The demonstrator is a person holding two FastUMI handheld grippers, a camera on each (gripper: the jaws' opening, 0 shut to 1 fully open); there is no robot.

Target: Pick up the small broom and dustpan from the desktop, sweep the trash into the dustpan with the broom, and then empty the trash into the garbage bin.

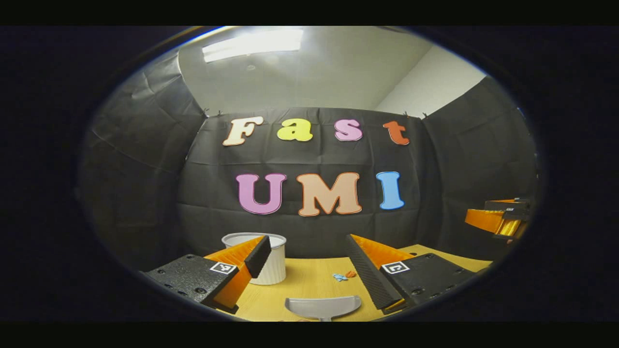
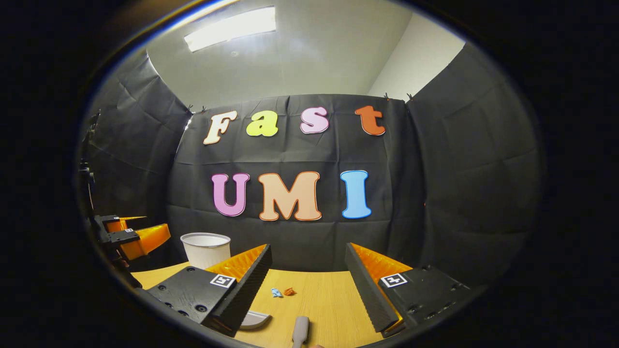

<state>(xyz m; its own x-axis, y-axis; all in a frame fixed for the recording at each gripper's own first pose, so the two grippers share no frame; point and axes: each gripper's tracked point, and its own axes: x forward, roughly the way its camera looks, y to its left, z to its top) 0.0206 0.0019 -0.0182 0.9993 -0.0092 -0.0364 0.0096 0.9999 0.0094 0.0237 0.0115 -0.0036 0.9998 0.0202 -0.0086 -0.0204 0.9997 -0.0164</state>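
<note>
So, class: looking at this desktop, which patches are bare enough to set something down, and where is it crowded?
Bare wood lies on the table between the trash bits and the booth wall, and right of them, toward the far right edge. It is crowded on the left around the white bin, and near the front where the dustpan and broom handle lie.

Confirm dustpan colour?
Light grey dustpan, lying on the wooden desktop; clearest in the left gripper view.

No legible txt; tongs (image 1: pixel 309 270) bear coded tags.
</note>
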